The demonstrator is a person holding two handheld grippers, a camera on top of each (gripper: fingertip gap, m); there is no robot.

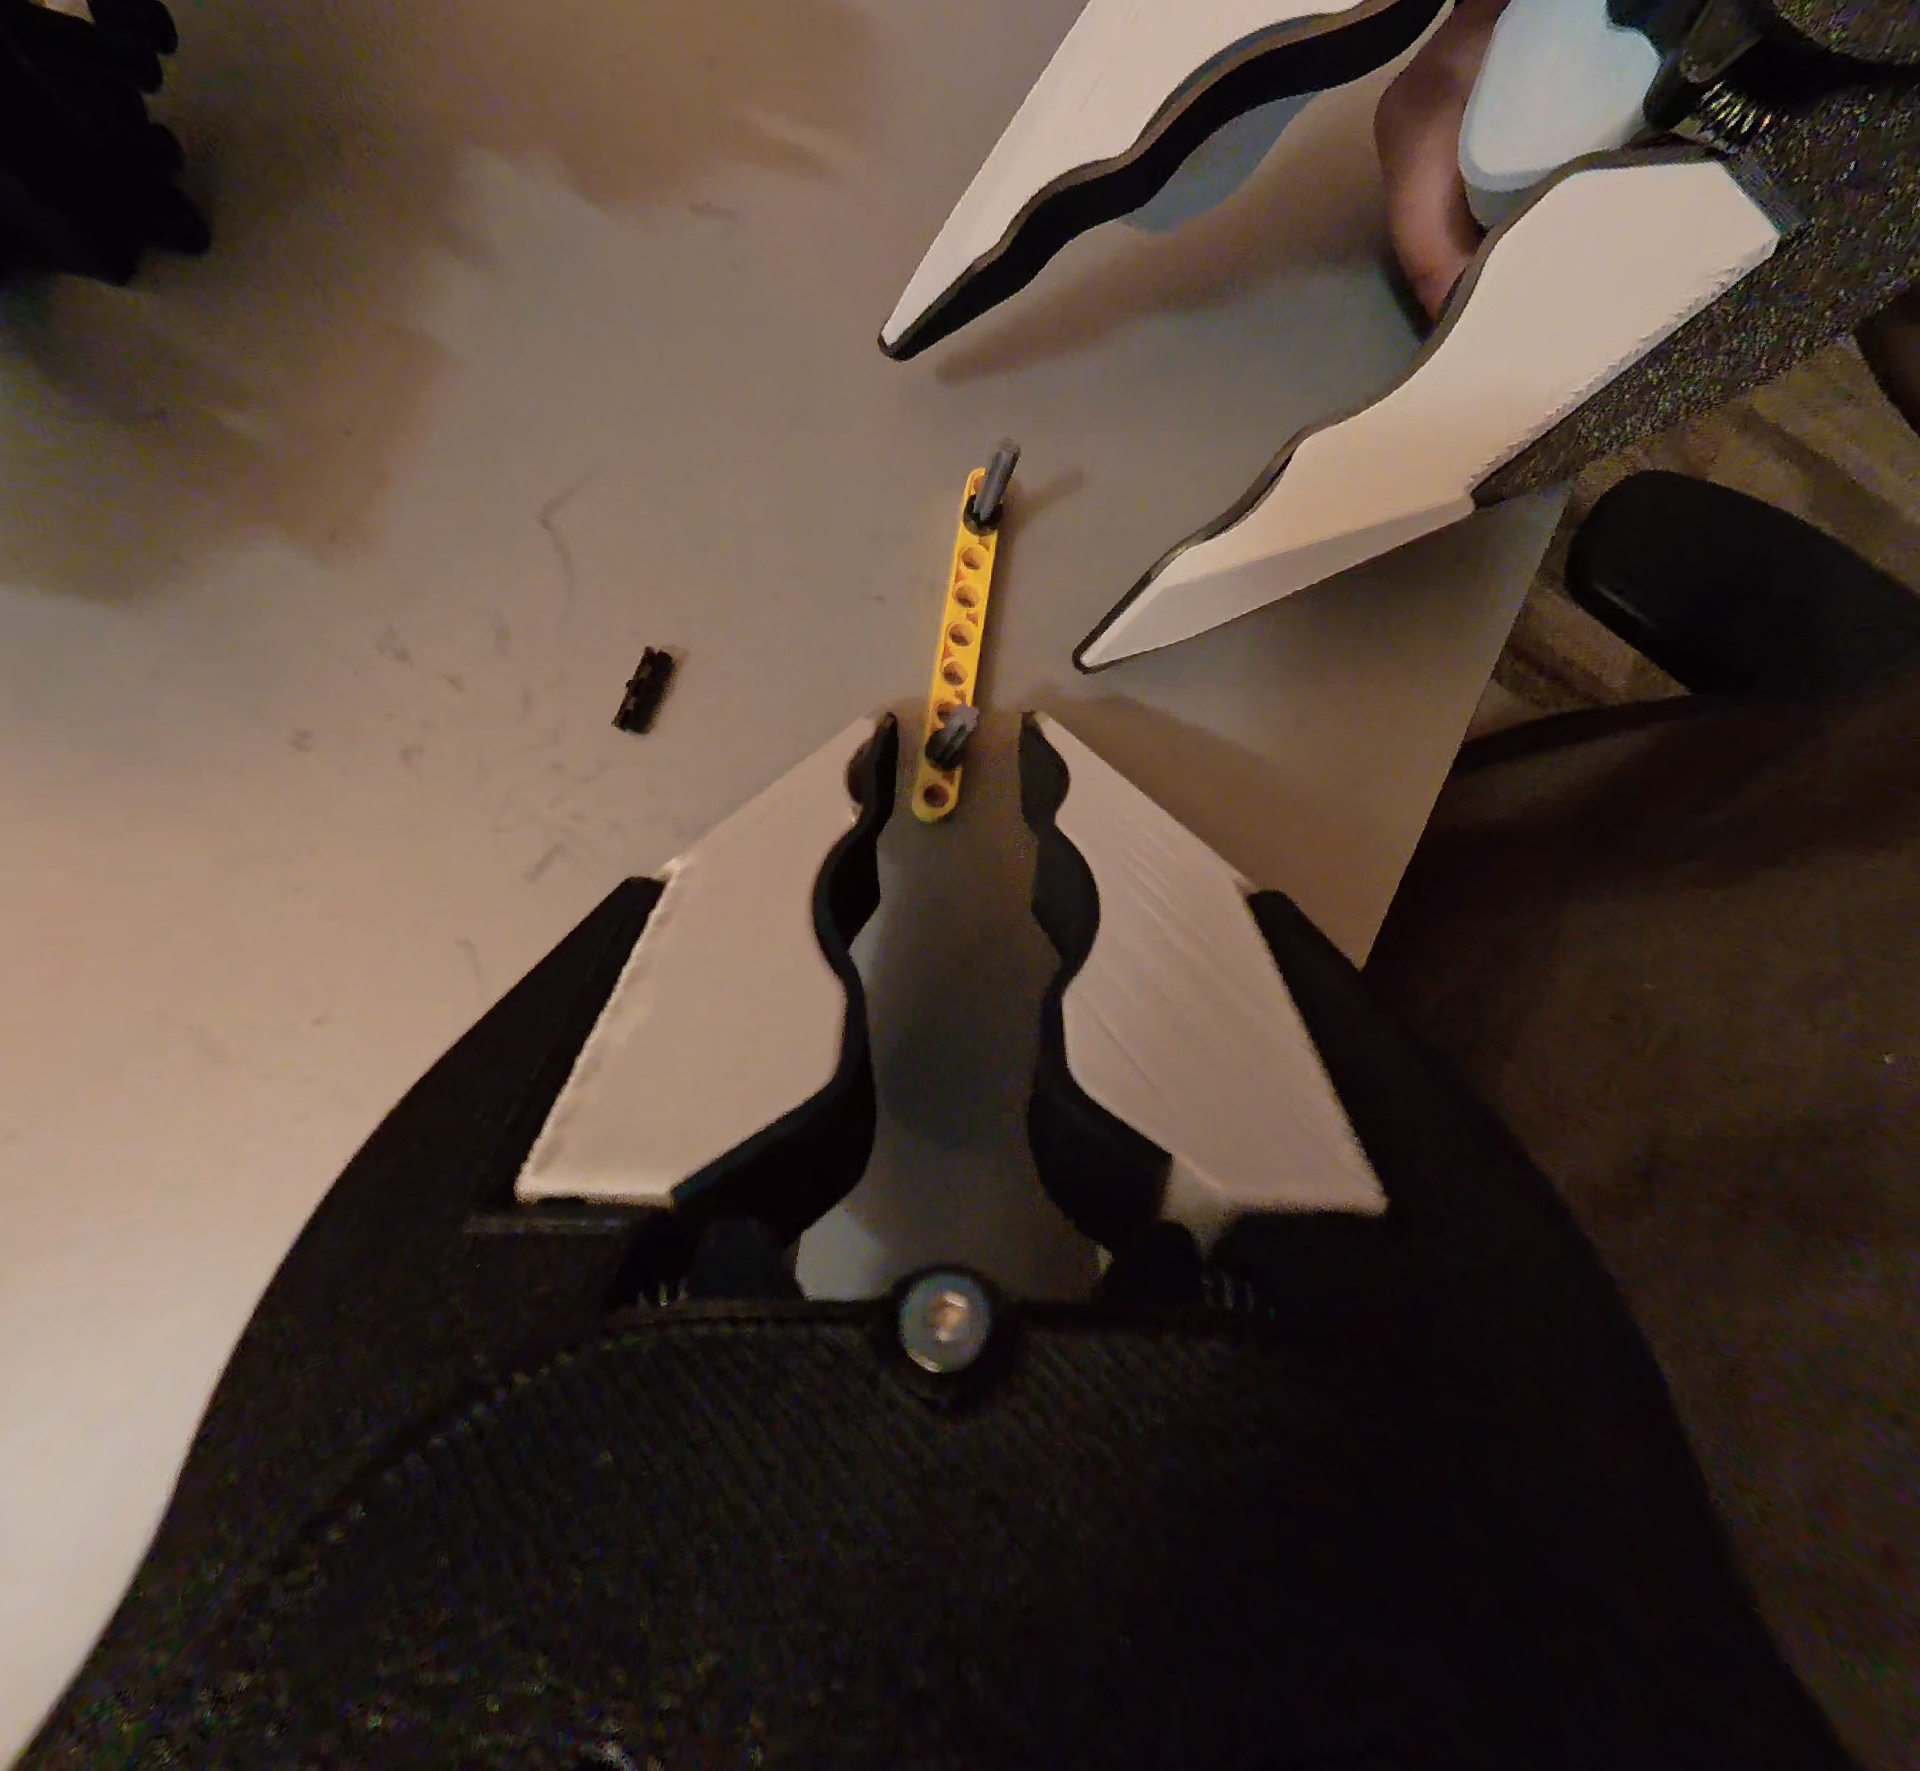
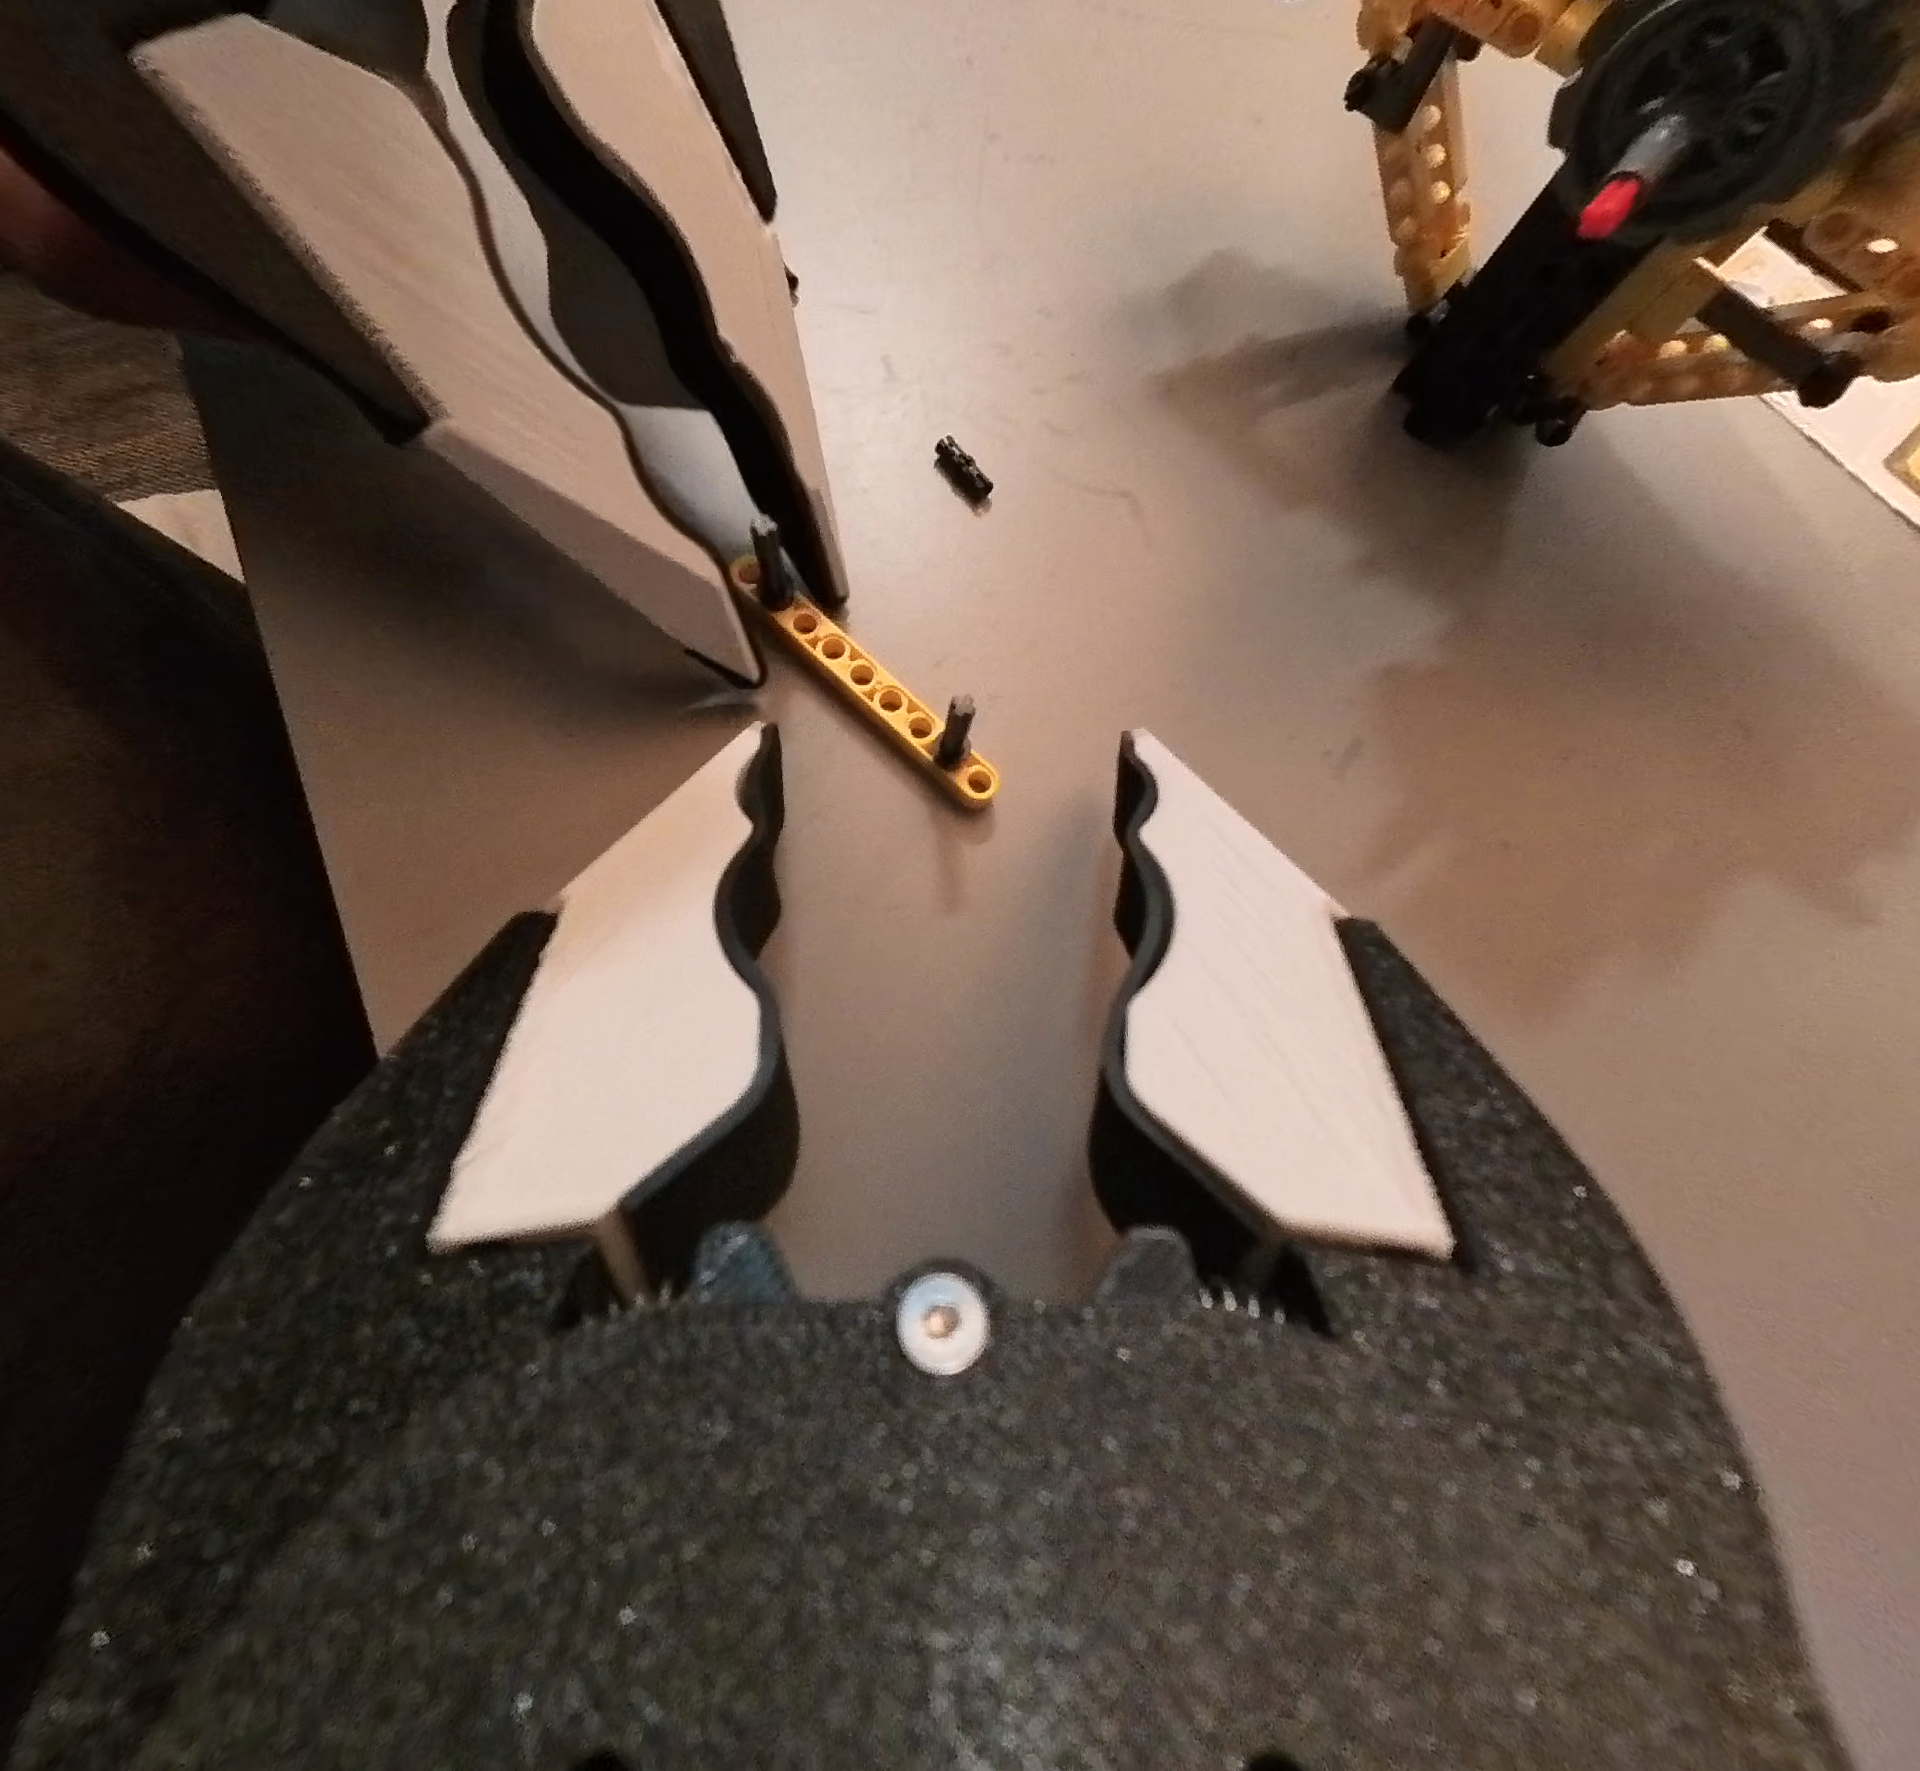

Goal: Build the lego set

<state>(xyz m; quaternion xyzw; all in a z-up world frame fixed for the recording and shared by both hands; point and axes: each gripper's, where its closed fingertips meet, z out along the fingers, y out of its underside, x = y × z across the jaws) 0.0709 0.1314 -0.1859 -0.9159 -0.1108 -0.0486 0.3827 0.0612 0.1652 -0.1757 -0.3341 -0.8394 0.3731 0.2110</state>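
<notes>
Left wrist view: both grippers crowded one yellow strip (image 1: 956, 646) lying flat on the grey table (image 1: 312, 890).

Left gripper (image 1: 958, 719) sat at six o'clock with its jaws partly spread around the strip's near end and the peg (image 1: 956, 734) there; whether the tips touched anything, I couldn't tell. Right gripper (image 1: 987, 506), in from two o'clock, gaped wide and empty, its tips either side of the far peg (image 1: 995, 480). In the right wrist view the strip (image 2: 868, 682) ran from ten toward four, a loose black pin (image 2: 963, 466) at twelve o'clock of it, and a yellow wheeled model (image 2: 1621, 132) stood at two. Flat strip, pegs upright: easy to pinch, I'd say.
</notes>
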